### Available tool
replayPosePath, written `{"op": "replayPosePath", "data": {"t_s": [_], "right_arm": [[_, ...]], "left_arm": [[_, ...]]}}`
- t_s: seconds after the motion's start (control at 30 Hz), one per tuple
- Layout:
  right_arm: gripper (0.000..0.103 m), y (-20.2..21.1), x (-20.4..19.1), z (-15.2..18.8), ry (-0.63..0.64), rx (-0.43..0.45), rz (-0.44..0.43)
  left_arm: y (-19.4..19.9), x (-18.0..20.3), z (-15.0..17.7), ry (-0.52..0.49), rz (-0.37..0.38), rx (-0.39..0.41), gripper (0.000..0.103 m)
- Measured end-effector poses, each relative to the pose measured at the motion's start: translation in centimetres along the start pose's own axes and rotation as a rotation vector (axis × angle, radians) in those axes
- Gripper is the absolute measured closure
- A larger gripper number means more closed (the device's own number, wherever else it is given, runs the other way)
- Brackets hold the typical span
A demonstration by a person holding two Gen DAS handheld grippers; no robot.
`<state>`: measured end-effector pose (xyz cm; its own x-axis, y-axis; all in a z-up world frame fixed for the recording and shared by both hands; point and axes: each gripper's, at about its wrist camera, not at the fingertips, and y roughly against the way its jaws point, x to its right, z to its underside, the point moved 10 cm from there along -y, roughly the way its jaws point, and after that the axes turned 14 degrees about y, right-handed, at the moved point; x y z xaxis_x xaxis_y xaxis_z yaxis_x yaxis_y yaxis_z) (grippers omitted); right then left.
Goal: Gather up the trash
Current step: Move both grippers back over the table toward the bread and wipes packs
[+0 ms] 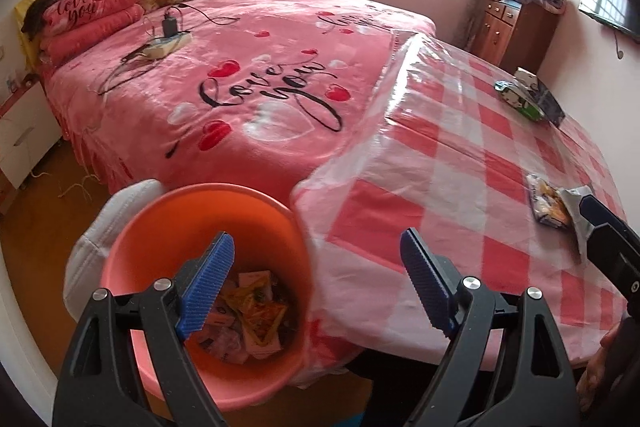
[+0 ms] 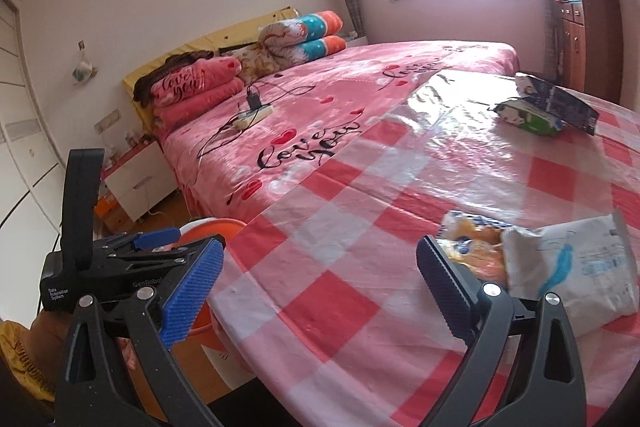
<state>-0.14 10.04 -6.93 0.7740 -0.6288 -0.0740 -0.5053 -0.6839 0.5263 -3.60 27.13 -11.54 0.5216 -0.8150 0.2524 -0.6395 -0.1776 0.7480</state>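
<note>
Bedroom, checked table (image 2: 320,247) beside the bed. My right tongs (image 2: 320,291) gape wide, the white wrapper (image 2: 576,267) just right of them: light, crinkly, slippery, so I'd pinch its near edge. Left tongs (image 1: 316,283) hang wide over the bin (image 1: 160,227).

Wrappers (image 1: 256,315) in bin (image 1: 132,247) beside table (image 1: 400,219)
</note>
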Motion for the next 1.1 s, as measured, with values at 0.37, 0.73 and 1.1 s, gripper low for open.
{"op": "replayPosePath", "data": {"t_s": [0.37, 0.73, 1.1], "right_arm": [[0.005, 2.7, 2.2, -0.2, 0.008, 0.081, 0.033], [0.005, 3.8, 4.9, 1.0, -0.057, 0.067, 0.041], [0.005, 4.8, 8.1, 2.7, -0.158, 0.054, 0.04]], "left_arm": [[-0.2, 4.2, 1.8, -0.063, 0.032, -0.047, 0.017], [0.0, 8.6, 2.9, -0.201, 0.014, -0.014, 0.017], [-0.2, 12.5, 3.7, -0.303, 0.007, -0.017, 0.017]]}}
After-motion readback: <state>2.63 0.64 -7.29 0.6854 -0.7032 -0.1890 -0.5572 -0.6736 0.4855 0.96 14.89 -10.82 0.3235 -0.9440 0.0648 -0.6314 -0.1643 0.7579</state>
